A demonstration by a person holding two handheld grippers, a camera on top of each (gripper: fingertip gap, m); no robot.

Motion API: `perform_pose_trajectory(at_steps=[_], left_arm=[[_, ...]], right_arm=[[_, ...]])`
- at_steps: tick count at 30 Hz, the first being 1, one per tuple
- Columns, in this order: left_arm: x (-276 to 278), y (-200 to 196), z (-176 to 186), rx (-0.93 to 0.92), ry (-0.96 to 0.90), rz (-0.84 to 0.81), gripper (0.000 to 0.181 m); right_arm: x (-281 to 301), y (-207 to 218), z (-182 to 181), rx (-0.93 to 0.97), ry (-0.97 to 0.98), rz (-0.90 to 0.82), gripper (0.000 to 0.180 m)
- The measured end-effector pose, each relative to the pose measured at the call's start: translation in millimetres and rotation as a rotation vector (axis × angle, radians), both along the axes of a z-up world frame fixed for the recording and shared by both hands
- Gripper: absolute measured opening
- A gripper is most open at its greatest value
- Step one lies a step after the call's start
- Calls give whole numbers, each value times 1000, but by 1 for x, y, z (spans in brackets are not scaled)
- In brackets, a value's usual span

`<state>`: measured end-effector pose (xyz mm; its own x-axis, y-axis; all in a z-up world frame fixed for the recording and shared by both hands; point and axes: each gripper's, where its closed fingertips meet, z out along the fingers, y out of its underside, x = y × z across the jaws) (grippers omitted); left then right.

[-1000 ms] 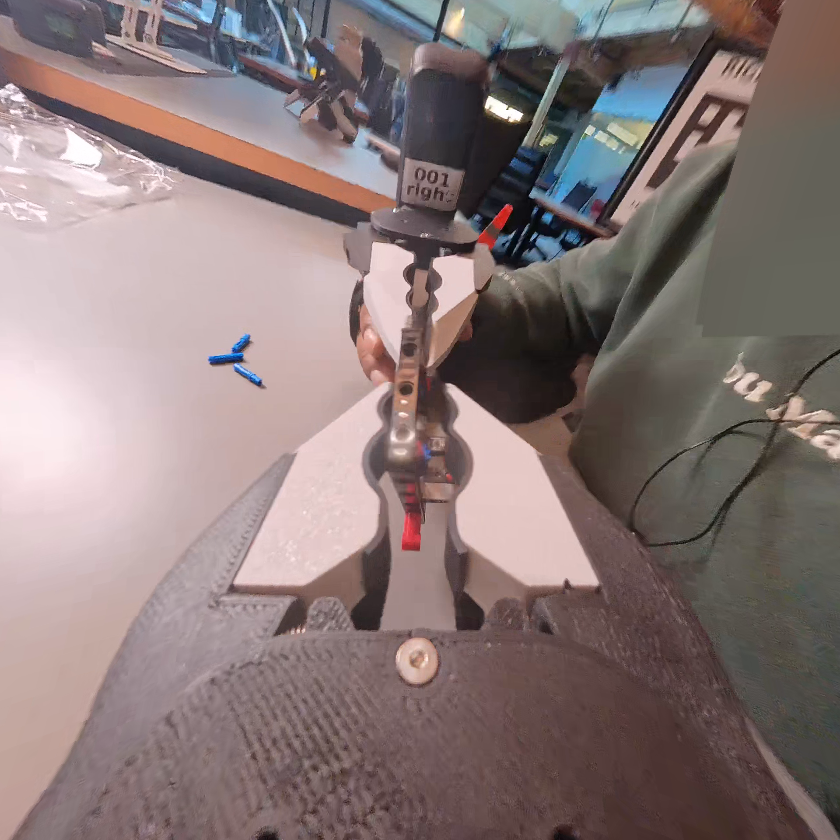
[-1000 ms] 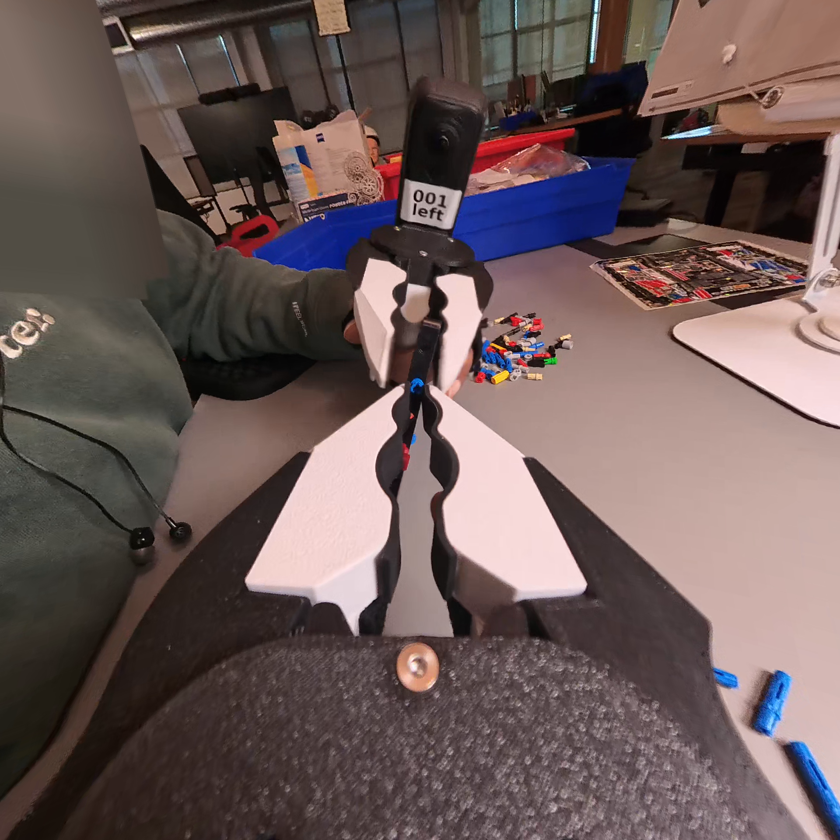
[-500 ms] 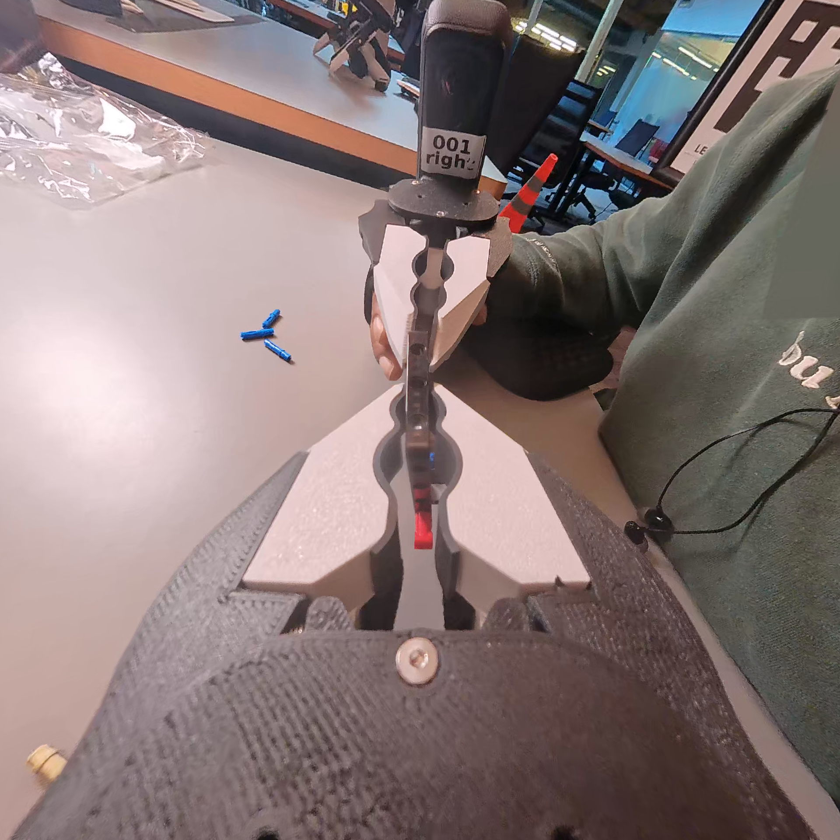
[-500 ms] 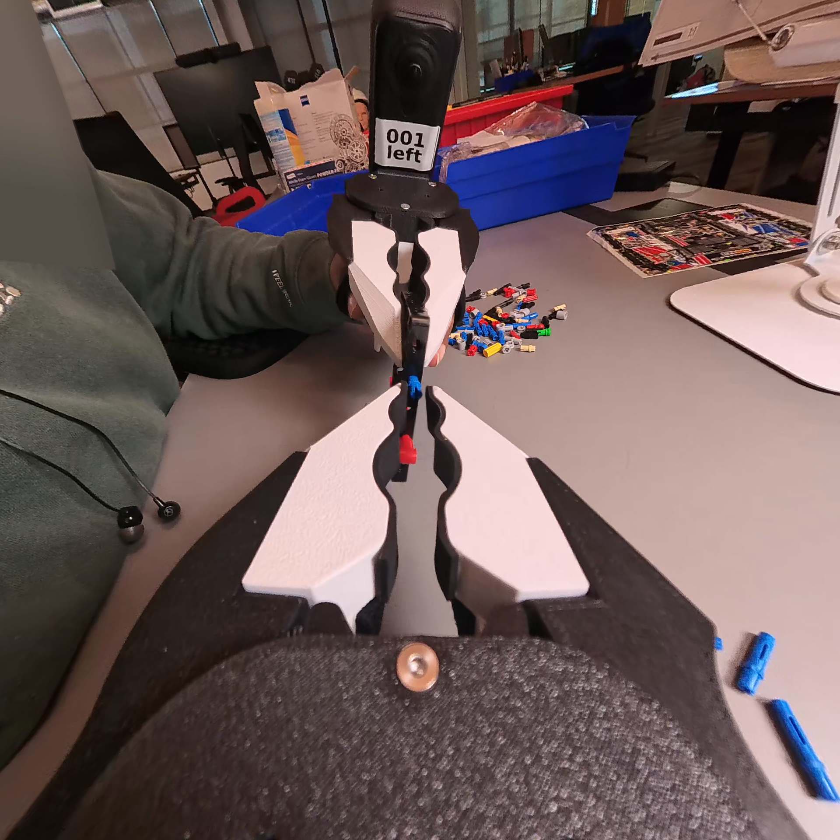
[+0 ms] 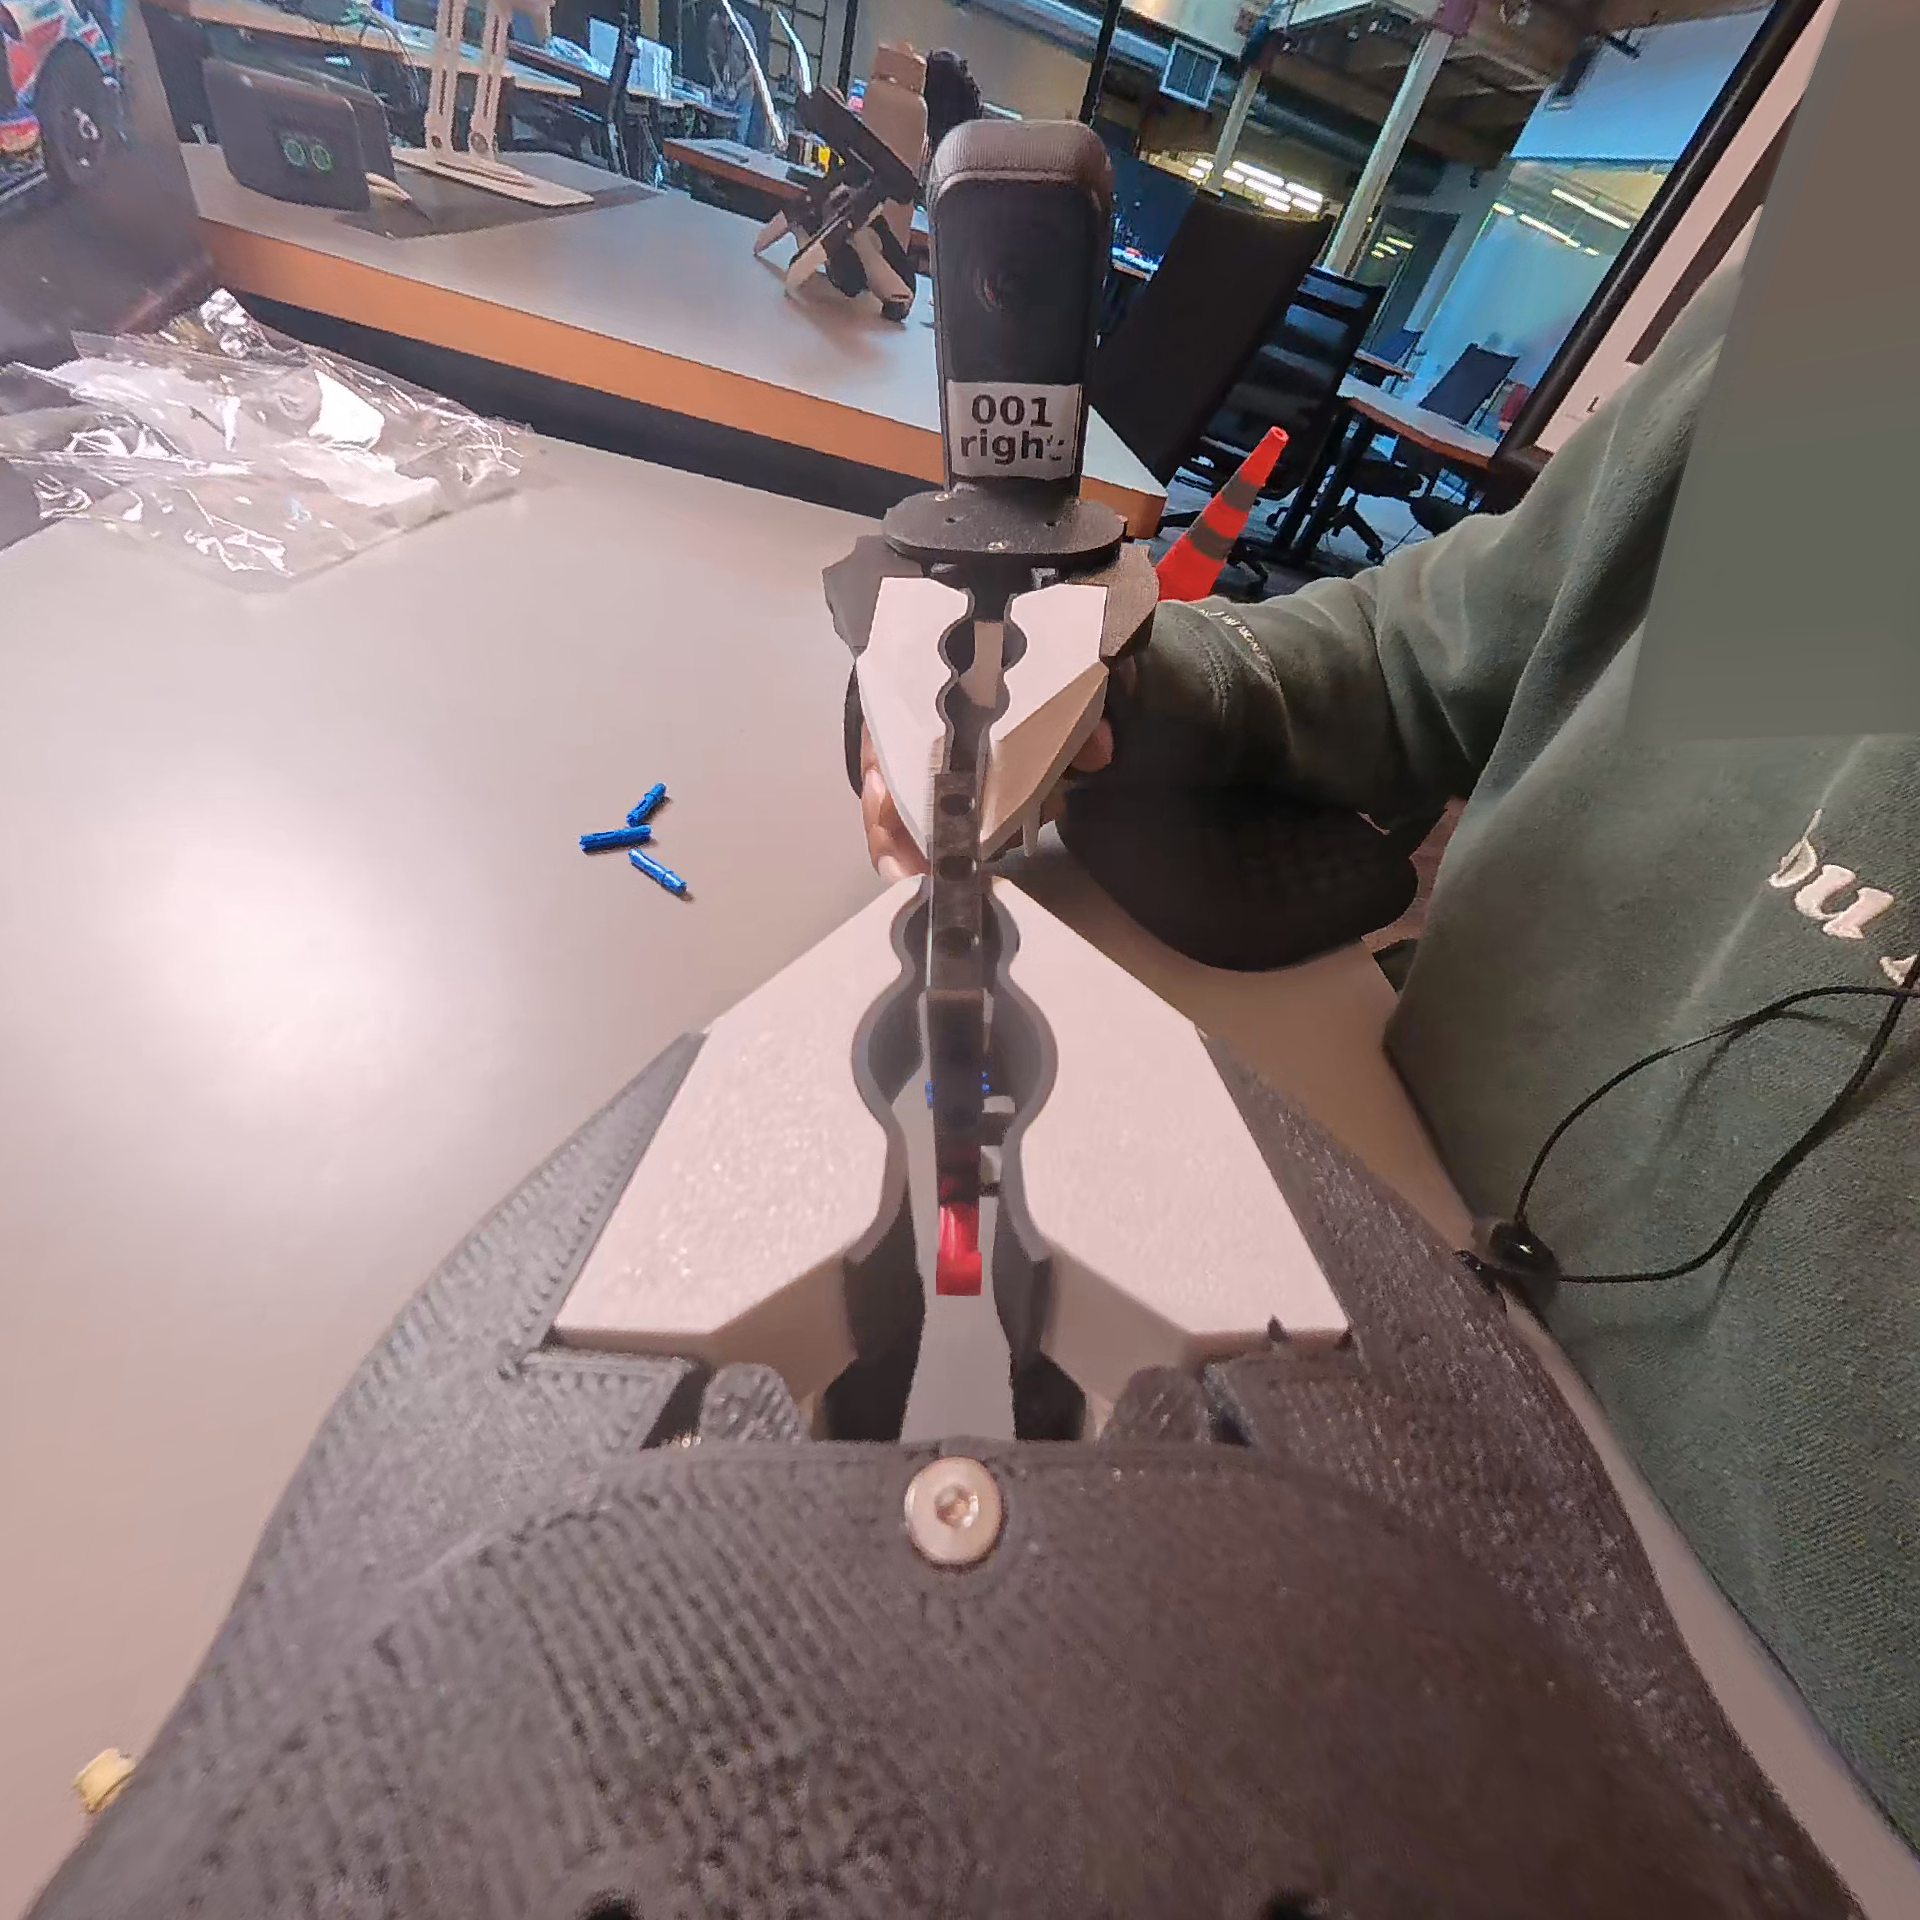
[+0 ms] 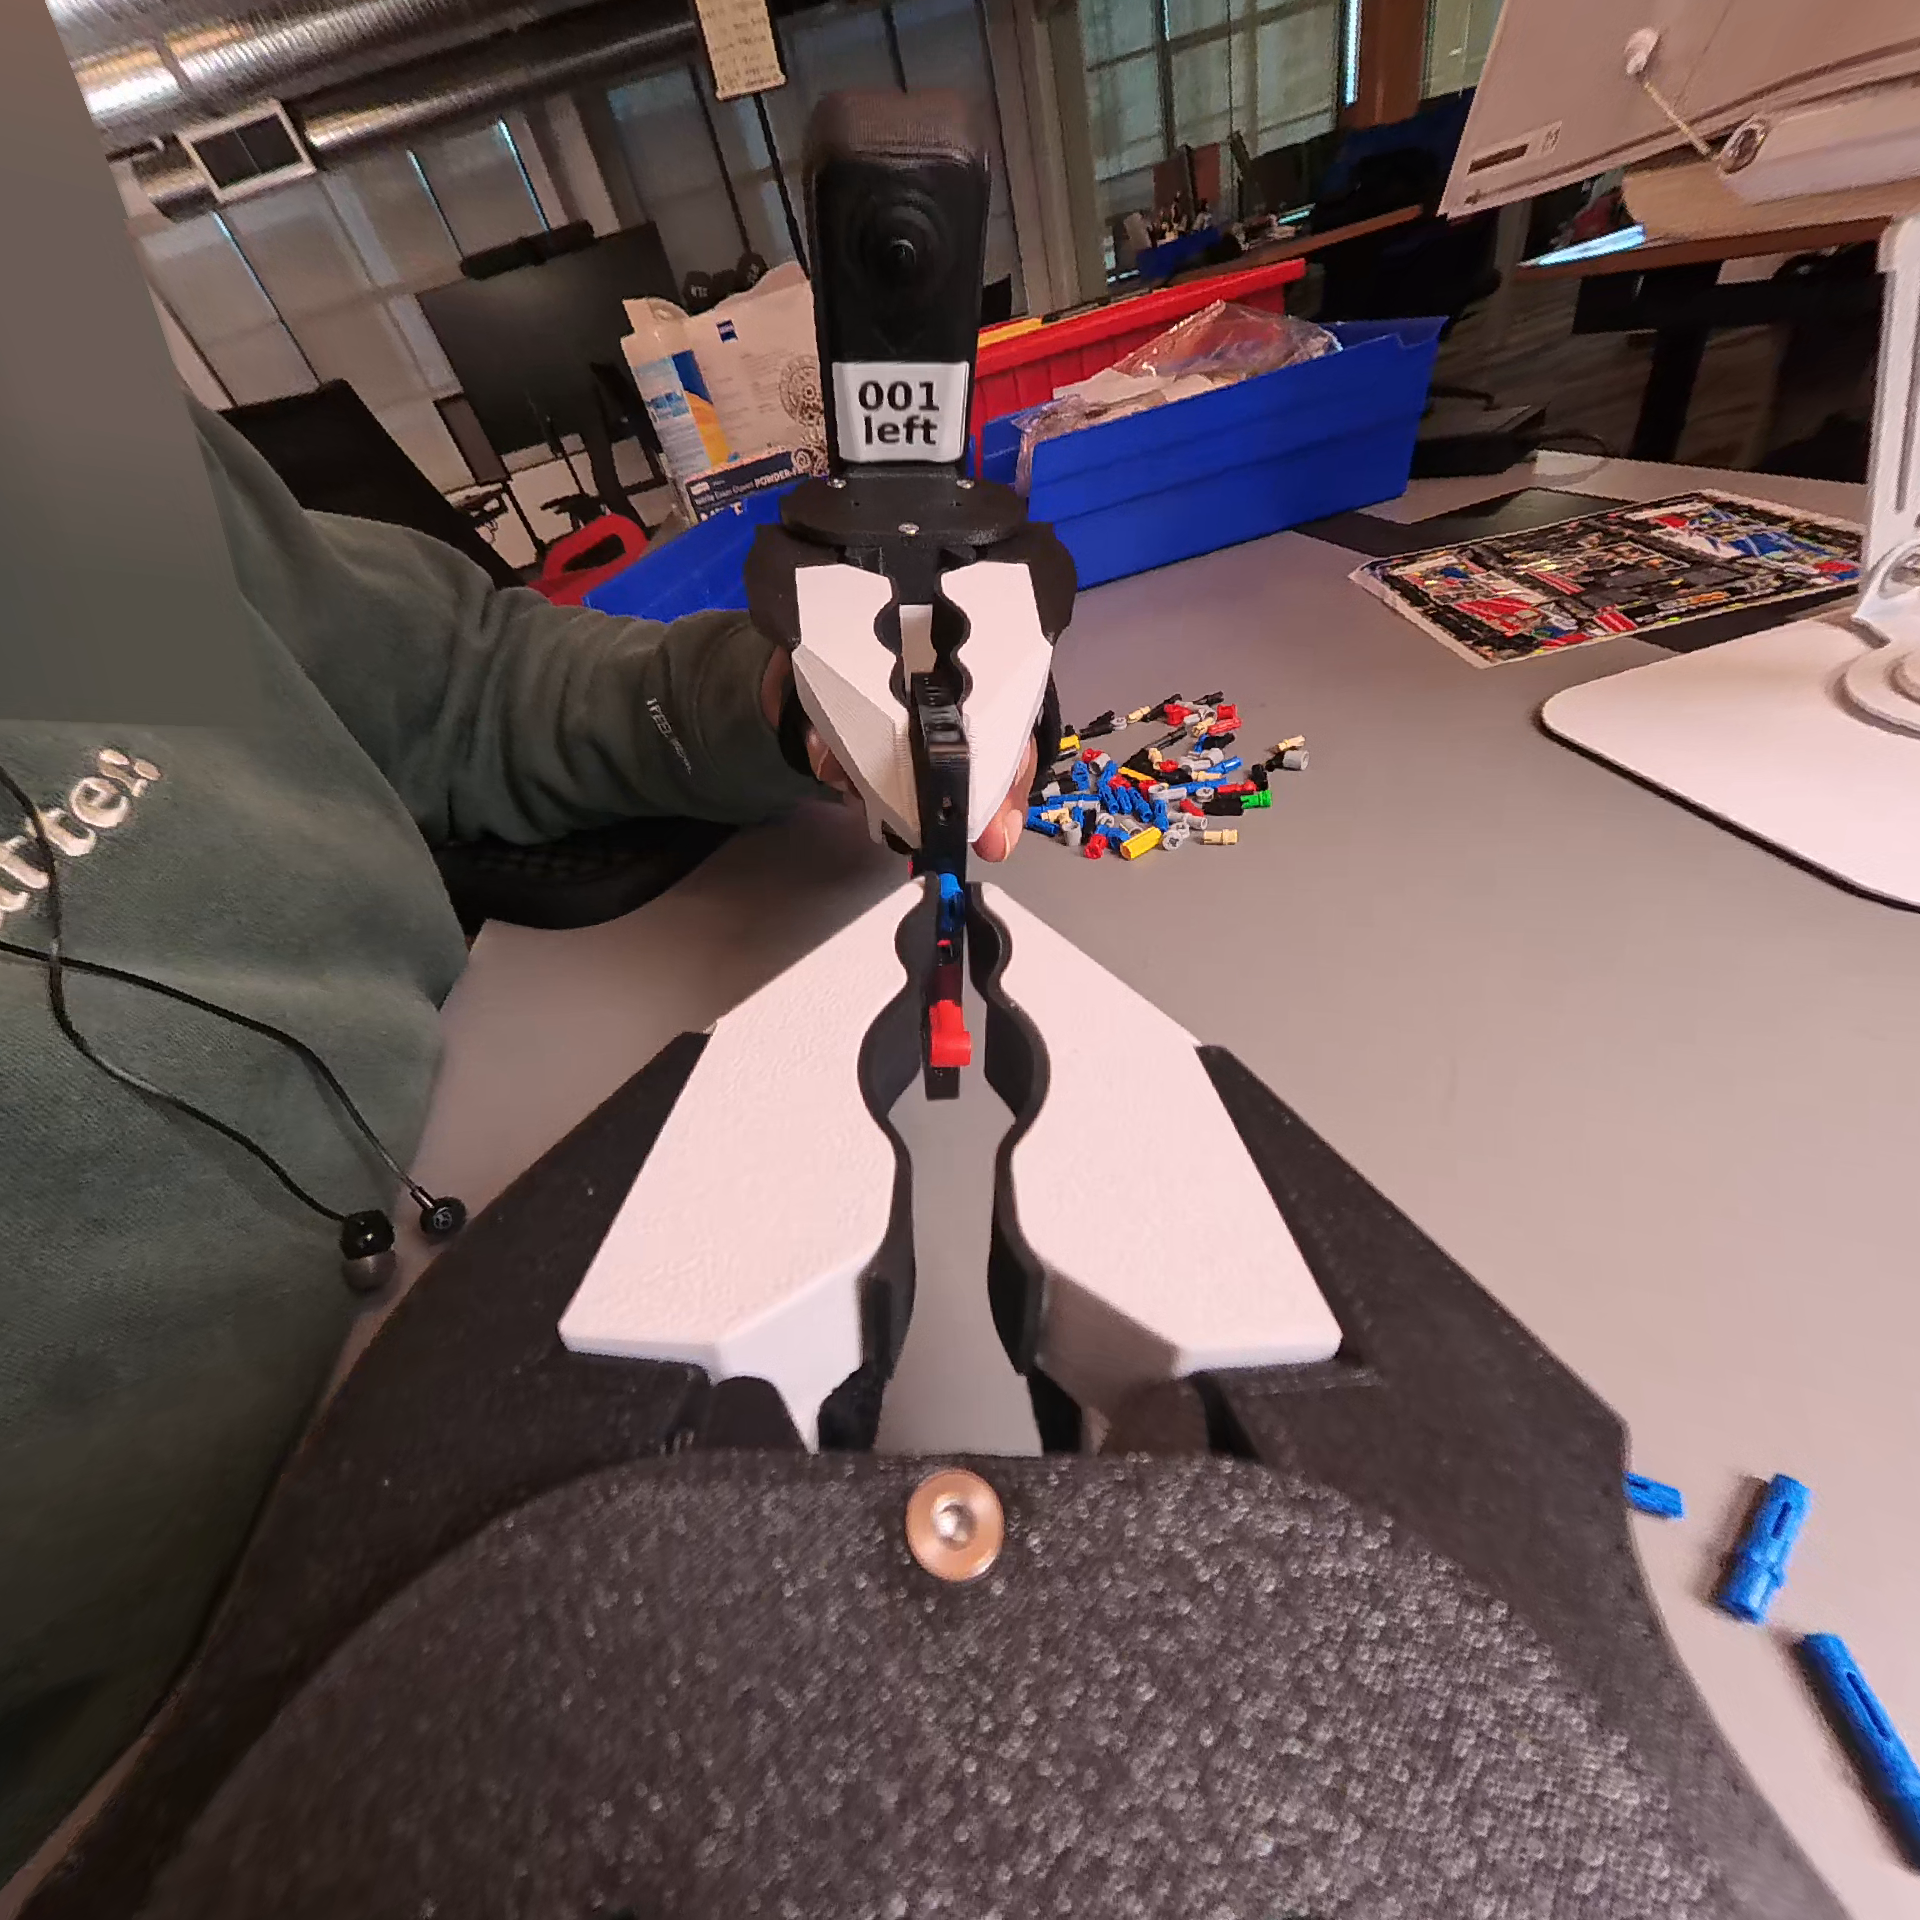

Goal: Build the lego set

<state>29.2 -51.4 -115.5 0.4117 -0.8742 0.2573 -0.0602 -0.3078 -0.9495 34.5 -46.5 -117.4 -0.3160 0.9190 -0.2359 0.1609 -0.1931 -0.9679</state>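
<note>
A black lego beam assembly (image 5: 956,935) with a red pin (image 5: 958,1262) and blue pins is held in the air between the two grippers, which face each other tip to tip. My left gripper (image 5: 956,888) is shut on one end of it. The right gripper (image 5: 964,831) shows beyond, closed on the other end. In the right wrist view my right gripper (image 6: 948,894) is shut on the assembly (image 6: 945,997), with its red pin (image 6: 948,1039) between the fingers. The left gripper (image 6: 940,821) grips the far end.
Three loose blue pins (image 5: 634,836) lie on the grey table (image 5: 312,935); they also show in the right wrist view (image 6: 1761,1548). There is a pile of small lego parts (image 6: 1153,790), an instruction sheet (image 6: 1621,571), a blue bin (image 6: 1226,447), a white base (image 6: 1745,748) and plastic bags (image 5: 239,447). Both grippers' tips are close together, under 4 cm apart.
Both grippers have stayed tip to tip on the assembly. The beam was tilted in the left wrist view and now runs straight along the fingers. Both hands shifted slightly.
</note>
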Motion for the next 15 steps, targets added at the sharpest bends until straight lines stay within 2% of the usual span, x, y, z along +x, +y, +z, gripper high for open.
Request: perform_pose_trajectory(at_steps=[3, 10, 11, 13, 15], left_arm=[[1, 0, 1, 6, -5, 1, 5], [0, 1, 5, -13, -37, 7, 5], [0, 1, 5, -21, -49, 8, 7], [-1, 3, 9, -27, -89, 20, 22], [0, 3, 9, -41, -95, 14, 15]], right_arm=[[1, 1, -3, 16, -6, -5, 7], [1, -1, 0, 29, 2, -1, 2], [1, -1, 0, 37, 0, -5, 2], [0, -2, -4, 55, -21, -1, 1], [-1, -4, -6, 73, -29, -4, 1]])
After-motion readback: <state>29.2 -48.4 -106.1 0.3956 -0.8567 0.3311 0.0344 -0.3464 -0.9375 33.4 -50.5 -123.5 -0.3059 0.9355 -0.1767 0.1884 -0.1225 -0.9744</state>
